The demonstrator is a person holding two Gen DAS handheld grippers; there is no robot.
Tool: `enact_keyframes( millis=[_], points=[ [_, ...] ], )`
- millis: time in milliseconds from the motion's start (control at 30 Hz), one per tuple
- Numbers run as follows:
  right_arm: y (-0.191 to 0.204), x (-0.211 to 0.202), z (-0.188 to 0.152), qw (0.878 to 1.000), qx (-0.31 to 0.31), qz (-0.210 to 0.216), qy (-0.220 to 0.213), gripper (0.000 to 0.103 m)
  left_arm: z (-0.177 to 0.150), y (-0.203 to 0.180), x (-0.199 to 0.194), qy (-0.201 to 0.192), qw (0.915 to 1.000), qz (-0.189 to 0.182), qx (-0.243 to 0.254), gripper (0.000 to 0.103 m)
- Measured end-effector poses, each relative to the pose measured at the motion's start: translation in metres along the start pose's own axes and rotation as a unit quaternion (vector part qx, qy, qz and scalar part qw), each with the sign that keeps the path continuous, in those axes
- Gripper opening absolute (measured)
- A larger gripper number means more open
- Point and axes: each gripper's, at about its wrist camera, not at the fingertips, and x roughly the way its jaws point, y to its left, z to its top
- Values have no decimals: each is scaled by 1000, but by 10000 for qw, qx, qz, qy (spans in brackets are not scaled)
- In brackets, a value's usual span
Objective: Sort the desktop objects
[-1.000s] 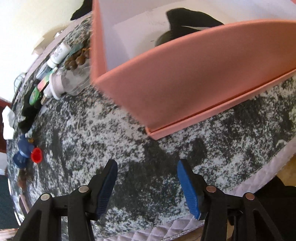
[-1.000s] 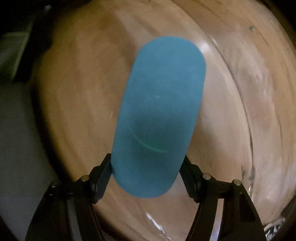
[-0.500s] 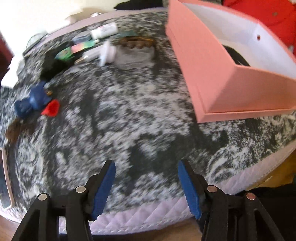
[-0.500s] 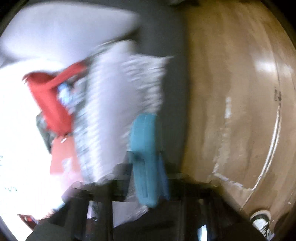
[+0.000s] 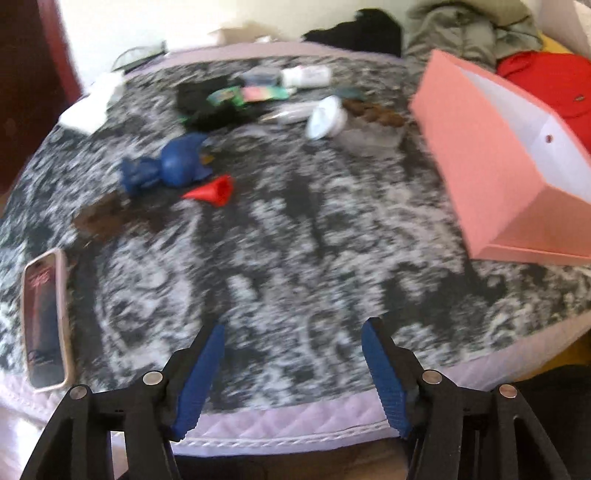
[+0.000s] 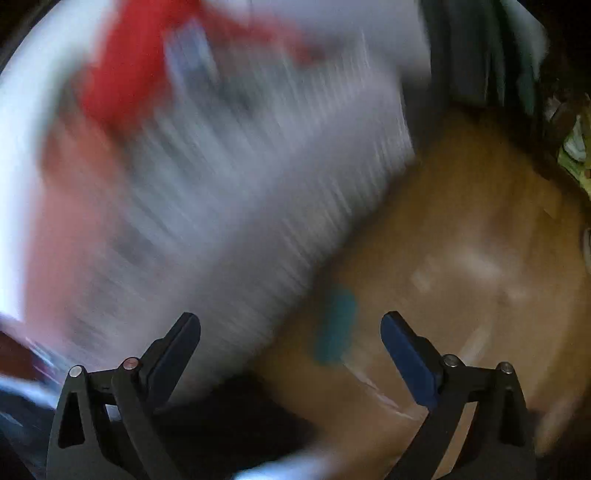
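My left gripper (image 5: 293, 328) is open and empty, hovering over the near edge of the speckled black-and-white cloth (image 5: 295, 240). On the cloth lie a blue toy (image 5: 170, 166), a red cone (image 5: 214, 190), a phone (image 5: 46, 323) at the near left, a white jar (image 5: 327, 118), a white bottle (image 5: 306, 76), brown beads (image 5: 376, 114) and colourful packets (image 5: 247, 94). A pink box (image 5: 491, 162) stands open at the right. My right gripper (image 6: 291, 325) is open and empty. A teal object (image 6: 336, 328) shows blurred ahead of it, over the wooden floor (image 6: 461, 258).
Red (image 5: 546, 81) and grey (image 5: 469, 29) clothing lies behind the pink box. A white cloth (image 5: 92, 103) sits at the far left. The right wrist view is heavily blurred, showing the cloth's edge (image 6: 221, 184) and something red (image 6: 122, 77).
My right gripper has opened and let go of the teal object, which now lies apart ahead of it. My left gripper has swung left and back, away from the pink box.
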Motion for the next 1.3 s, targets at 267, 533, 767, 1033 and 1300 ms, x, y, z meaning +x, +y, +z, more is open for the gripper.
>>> enact_keyframes(
  millis=[267,533,767,1033,1300],
  points=[
    [-39,204,-65,9796,1411,-569,1309,89,-4,-4,7,165,9994,308,-19,66],
    [-69,229,-76,9412,-77,-3159,1199,92,-6,-23,25,427,9979,472,142,66],
    [-150,182,-71,9396,476,-3290,812,99,-5,-59,33,585,9953,584,498,66],
    [-226,186,-58,9466,1097,-2773,1230,103,-9,-110,26,726,9865,867,1187,66],
    [-321,184,-81,9374,2379,-1864,1733,77,-9,-142,14,676,9824,1015,1412,66]
  ],
)
